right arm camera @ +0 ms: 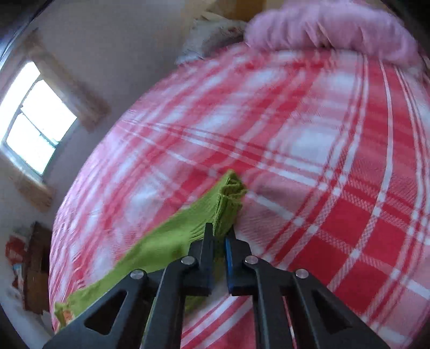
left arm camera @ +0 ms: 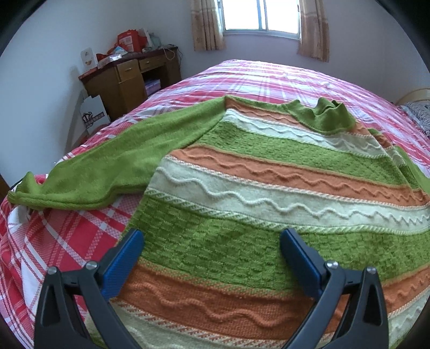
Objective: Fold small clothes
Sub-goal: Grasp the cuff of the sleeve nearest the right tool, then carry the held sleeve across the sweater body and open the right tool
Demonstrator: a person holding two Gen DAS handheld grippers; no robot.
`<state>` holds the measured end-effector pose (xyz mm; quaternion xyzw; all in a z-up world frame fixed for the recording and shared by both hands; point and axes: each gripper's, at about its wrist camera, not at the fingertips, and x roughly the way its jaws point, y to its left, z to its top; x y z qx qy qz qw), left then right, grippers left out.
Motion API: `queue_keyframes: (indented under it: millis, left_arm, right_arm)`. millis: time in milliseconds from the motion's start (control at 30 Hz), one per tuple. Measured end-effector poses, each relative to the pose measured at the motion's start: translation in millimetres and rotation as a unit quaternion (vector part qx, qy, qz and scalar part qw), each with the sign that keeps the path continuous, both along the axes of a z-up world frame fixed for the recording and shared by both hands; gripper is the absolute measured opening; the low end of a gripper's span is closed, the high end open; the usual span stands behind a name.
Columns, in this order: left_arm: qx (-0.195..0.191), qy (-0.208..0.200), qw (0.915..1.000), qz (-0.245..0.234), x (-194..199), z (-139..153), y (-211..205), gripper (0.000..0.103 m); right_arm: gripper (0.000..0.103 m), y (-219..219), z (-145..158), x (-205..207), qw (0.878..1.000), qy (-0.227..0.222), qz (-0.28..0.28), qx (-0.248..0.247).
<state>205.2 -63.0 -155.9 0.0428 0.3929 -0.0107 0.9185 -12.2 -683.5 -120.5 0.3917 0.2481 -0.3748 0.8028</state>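
We logged the right gripper [right arm camera: 219,236] clamped on the green cuff [right arm camera: 229,198] of 1 sleeve, the cuff sticking out past the tips toward 12 o'clock and the sleeve trailing off to 7 o'clock; that view was blurred. The left gripper [left arm camera: 211,240] stood with its blue pads [left arm camera: 126,257] wide apart, holding nothing, over the lower body of the striped sweater [left arm camera: 268,171]. The sweater lay flat on the plaid bedspread [left arm camera: 268,77], collar [left arm camera: 326,115] at 1 o'clock, other sleeve [left arm camera: 113,166] stretched to 9 o'clock.

We judged the step as the sleeve fold. The next move would call for laying the held sleeve across the body, smooth.

Count: 1 sweater, 2 sleeves, 2 grippers, 1 bed, 1 desk [left arm camera: 129,77], 1 window [left arm camera: 262,14].
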Motion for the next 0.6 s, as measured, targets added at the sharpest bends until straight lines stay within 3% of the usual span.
queue_keyframes:
  millis: [167,300,467,600]
  left_arm:
    - [-0.004,0.0,1.0,-0.002,0,0,0,0.103]
    - [-0.009,0.004,0.9999,-0.012,-1,3,3,0.103]
    - [-0.015,0.007,0.9996,-0.025,-13,11,14,0.103]
    - [-0.028,-0.003,0.9993,-0.023,-21,19,35,0.103]
  right_arm:
    - [0.007,64,56,28,0.994,-0.039,0.087,-0.043]
    - [0.007,137,93,67,0.981,-0.062,0.175,-0.059]
    - [0.007,225,106,108,0.96,-0.083,0.262,-0.05]
    - [0.007,304,104,147,0.937,-0.091,0.334,-0.049]
